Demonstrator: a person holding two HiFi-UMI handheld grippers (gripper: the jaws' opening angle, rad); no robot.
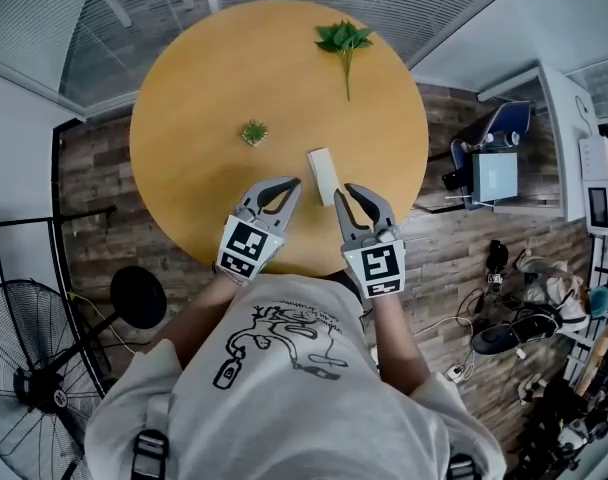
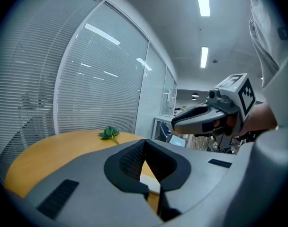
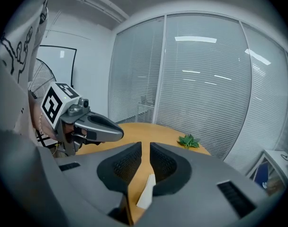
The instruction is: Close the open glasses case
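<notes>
Looking steeply down on a round wooden table [image 1: 204, 88]. Reaching both forearms forward from its near edge, side by side, both tilting slightly down toward the tabletop. Holding the left gripper [image 1: 295, 184] just left of the case's near end, with jaws pressed together tip to tip and clasping nothing. Holding the right gripper [image 1: 350, 190] just right of that same end, with jaws parted by a narrow slit and gripping nothing. Finding the white glasses case [image 1: 323, 176] lying flat by the table's near right edge, between the two gripper tips, with its long axis near to far and the far end leaning slightly left. Failing to make out the lid's position. Noting a leafy sprig [image 1: 342, 40] at the far right and a small green tuft [image 1: 253, 132] left of the case.
</notes>
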